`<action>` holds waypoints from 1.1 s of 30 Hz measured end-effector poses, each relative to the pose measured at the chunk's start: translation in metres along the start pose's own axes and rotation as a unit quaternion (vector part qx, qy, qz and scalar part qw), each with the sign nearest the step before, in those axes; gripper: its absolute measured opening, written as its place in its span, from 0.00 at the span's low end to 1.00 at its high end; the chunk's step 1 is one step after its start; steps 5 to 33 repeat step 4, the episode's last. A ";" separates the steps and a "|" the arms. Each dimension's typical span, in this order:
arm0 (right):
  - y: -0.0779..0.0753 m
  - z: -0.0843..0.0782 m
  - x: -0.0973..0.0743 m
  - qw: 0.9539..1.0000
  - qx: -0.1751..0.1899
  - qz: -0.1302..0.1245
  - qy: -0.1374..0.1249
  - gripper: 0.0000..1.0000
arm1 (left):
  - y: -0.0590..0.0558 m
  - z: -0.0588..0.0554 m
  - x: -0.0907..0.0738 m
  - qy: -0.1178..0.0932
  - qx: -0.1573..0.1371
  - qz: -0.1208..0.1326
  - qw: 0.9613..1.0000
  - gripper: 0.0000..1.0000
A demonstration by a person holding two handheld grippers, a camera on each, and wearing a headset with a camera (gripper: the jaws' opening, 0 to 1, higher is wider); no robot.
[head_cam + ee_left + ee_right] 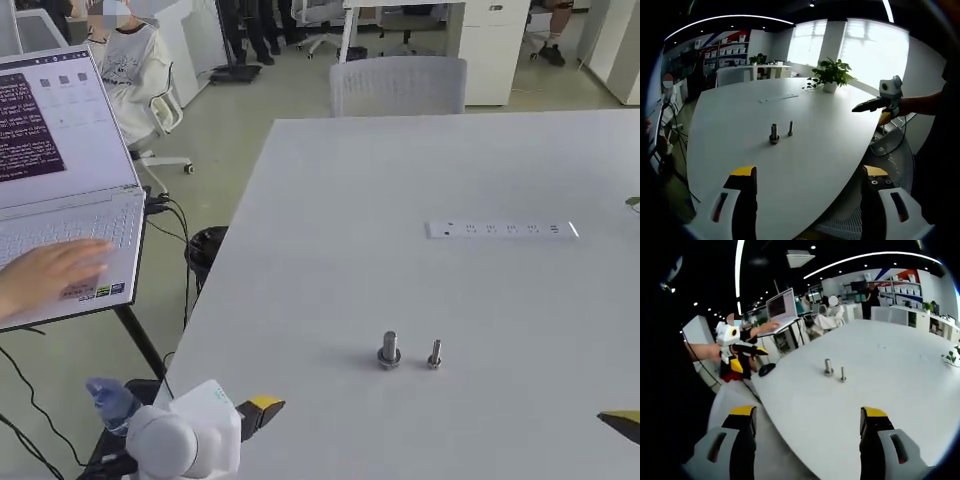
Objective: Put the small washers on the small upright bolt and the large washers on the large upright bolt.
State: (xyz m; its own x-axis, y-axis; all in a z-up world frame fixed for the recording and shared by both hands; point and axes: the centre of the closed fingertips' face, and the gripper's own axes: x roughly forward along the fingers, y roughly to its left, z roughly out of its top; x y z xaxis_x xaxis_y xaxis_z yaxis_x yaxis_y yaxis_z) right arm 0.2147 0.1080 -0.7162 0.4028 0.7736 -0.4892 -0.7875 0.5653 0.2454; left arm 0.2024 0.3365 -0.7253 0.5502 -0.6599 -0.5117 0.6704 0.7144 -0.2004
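Two grippers flank the work, both empty. The left gripper (809, 172) hangs at the table (450, 160) edge, jaws wide apart. The large bolt (389, 350) and small bolt (435, 354) stand upright just beside each other mid-table. The right gripper (808, 412) likewise gapes. I cannot make out any loose washers; they are likely thin, light, slick steel, best pinched across the rim.

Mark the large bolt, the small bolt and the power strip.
large bolt (389, 346), head view, on its shaft.
small bolt (435, 352), head view, on its shaft.
power strip (500, 230), head view, middle of its top face.
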 end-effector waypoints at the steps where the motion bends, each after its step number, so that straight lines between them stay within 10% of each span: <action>1: -0.001 0.000 -0.001 1.000 -0.001 -0.001 0.000 0.87 | 0.000 0.000 0.000 -0.001 -0.001 0.000 1.000 0.87; 33: -0.002 -0.001 -0.004 1.000 0.001 -0.003 -0.004 0.87 | -0.002 -0.001 0.000 0.000 0.001 0.002 1.000 0.87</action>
